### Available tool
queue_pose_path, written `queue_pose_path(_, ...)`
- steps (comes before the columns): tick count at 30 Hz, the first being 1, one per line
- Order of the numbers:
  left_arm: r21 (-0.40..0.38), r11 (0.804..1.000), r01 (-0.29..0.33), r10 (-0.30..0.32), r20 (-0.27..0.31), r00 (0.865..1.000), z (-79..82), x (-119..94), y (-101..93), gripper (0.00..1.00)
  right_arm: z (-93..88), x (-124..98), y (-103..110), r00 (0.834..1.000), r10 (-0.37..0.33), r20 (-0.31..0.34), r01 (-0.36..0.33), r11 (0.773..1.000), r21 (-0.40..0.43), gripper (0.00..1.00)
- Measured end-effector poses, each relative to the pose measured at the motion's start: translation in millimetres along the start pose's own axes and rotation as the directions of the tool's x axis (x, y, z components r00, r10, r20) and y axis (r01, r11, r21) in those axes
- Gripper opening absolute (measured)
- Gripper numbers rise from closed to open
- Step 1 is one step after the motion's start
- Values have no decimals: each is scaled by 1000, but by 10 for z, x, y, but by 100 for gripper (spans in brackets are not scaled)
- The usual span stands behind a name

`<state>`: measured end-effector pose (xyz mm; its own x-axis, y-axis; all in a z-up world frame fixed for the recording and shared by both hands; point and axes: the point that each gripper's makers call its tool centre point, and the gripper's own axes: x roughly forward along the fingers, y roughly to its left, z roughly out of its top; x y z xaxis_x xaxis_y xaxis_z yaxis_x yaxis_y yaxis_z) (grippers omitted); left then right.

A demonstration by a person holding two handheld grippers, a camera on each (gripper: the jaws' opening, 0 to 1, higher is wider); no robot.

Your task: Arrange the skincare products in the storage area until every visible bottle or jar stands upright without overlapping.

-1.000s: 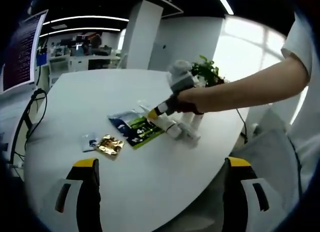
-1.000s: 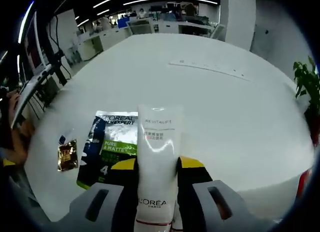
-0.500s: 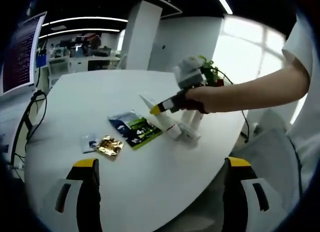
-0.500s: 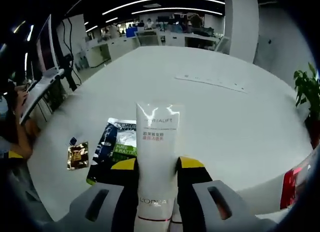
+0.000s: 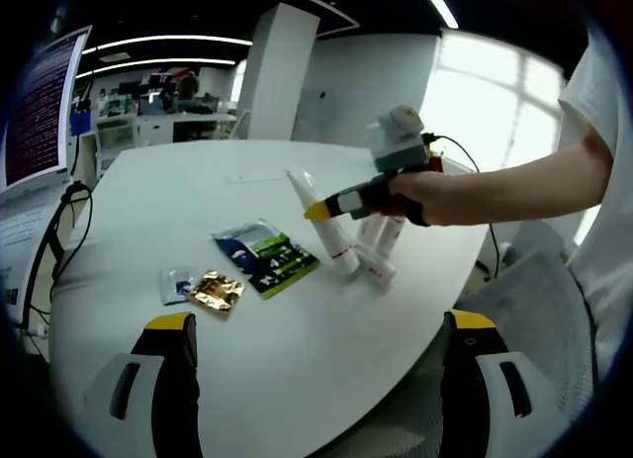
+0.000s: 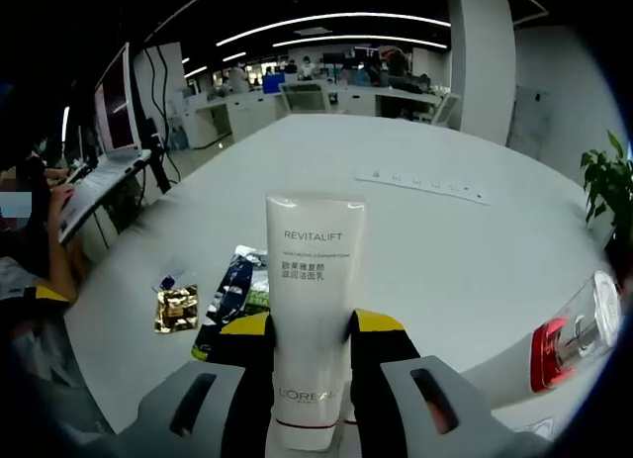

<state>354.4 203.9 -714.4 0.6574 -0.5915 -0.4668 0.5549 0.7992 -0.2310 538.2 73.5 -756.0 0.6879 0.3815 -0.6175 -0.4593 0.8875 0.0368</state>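
While the right gripper (image 6: 310, 351) clamps the tube (image 6: 312, 310), stand it cap-down beside the bottles (image 5: 381, 242); the left gripper (image 5: 312, 379) gapes empty.

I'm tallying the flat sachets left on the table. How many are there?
3: the blue-and-green packet, the gold sachet beside it, and a small blue-and-white sachet touching the gold one. Others may hide behind the white tube.

left tongs (image 5: 315, 379): jaws wide apart, empty | right tongs (image 6: 313, 344): clamped, arm outstretched
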Motion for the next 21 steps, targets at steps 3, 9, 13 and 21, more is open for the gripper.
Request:
queue_pose_path(3, 0, 1000, 0, 0, 5, 1000, 7, -3, 0, 96, 62, -78, 71, 999, 21, 37, -21, 1000, -7, 28)
queue_pose_path(9, 1, 1000, 0, 0, 14, 1000, 27, -10, 1, 96, 136, -165, 181, 997, 47, 65, -45, 998, -33, 28)
queue_pose_path(13, -3, 1000, 0, 1, 26, 1000, 50, -27, 7, 96, 171, -236, 259, 994, 70, 82, -66, 996, -52, 28)
queue_pose_path(21, -7, 1000, -1, 1, 39, 999, 79, -49, -5, 95, 160, -359, 366, 990, 104, 95, -97, 992, -77, 28)
